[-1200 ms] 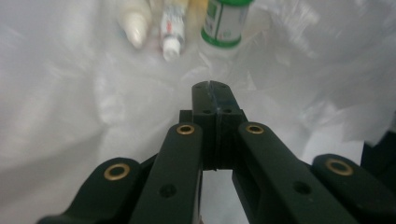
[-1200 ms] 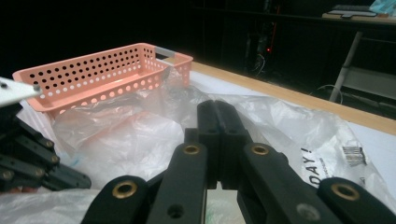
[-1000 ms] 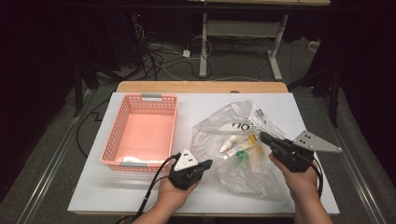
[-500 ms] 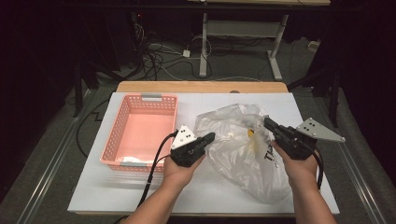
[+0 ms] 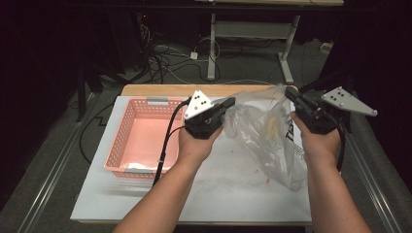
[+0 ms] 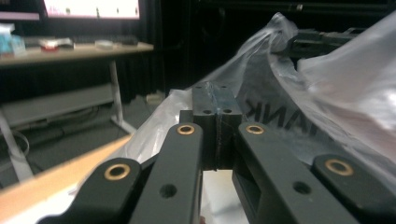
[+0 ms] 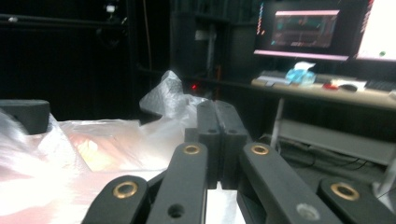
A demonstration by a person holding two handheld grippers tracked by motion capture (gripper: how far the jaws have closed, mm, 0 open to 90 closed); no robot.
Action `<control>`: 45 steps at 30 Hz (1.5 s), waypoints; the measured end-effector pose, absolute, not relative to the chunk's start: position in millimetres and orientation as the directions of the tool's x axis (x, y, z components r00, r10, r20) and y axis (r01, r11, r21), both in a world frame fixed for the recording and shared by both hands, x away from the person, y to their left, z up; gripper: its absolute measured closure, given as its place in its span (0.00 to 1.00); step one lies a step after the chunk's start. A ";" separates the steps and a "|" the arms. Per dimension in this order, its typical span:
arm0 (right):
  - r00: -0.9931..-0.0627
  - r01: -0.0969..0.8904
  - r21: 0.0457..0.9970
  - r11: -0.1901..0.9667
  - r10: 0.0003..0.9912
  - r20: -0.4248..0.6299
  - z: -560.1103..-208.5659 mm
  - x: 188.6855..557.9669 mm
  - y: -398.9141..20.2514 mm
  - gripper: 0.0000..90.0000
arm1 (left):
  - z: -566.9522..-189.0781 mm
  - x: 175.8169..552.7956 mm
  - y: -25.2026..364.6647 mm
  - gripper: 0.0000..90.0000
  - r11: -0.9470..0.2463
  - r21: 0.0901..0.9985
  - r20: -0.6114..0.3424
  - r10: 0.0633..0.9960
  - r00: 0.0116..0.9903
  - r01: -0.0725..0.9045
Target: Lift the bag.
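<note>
White table point(image 5: 233, 194) | pink basket point(image 5: 141, 141) left of bag | both grippers clamped on plastic bag point(image 5: 272, 136), nothing blocking

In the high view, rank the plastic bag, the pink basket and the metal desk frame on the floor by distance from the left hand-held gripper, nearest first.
From the left hand-held gripper:
1. plastic bag, pinched in its jaws, to its right.
2. pink basket, on the table to its left.
3. metal desk frame, on the floor beyond the table.

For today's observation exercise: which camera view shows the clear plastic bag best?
The high view: the whole plastic bag hangs between the left hand-held gripper and the right hand-held gripper, above the white table. The left gripper view shows a printed fold close up; the right gripper view shows blurred film.
</note>
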State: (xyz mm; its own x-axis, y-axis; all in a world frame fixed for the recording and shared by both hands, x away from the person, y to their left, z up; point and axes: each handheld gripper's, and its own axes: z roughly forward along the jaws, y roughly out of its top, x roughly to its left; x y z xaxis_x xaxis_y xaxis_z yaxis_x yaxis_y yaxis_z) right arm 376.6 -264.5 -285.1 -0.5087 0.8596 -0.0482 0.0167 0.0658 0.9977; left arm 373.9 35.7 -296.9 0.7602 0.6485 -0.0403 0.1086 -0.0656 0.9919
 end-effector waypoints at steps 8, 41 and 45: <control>-0.480 -0.066 0.997 0.033 0.875 -0.061 -241.6 383.3 -266.4 1.00 | -255.8 376.6 23.7 0.99 -0.024 0.999 -0.003 0.647 0.763 0.024; -0.407 0.114 0.989 0.094 0.913 -0.040 -295.0 415.1 -297.1 0.93 | -347.5 330.0 90.3 0.28 -0.130 0.961 -0.105 0.645 0.757 0.244; -0.452 0.110 0.990 0.087 0.891 -0.028 -292.2 401.5 -299.5 0.75 | -370.1 324.2 91.9 0.19 -0.186 0.932 -0.121 0.652 0.749 0.312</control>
State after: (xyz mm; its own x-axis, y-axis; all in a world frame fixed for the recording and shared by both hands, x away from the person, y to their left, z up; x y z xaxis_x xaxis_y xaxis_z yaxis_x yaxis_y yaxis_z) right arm 401.5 -299.5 -292.2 -0.4525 0.8913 -0.0278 0.1102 0.0868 0.9901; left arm 324.2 91.9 -370.1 0.7487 0.6518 -0.1208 0.3120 -0.1857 0.9318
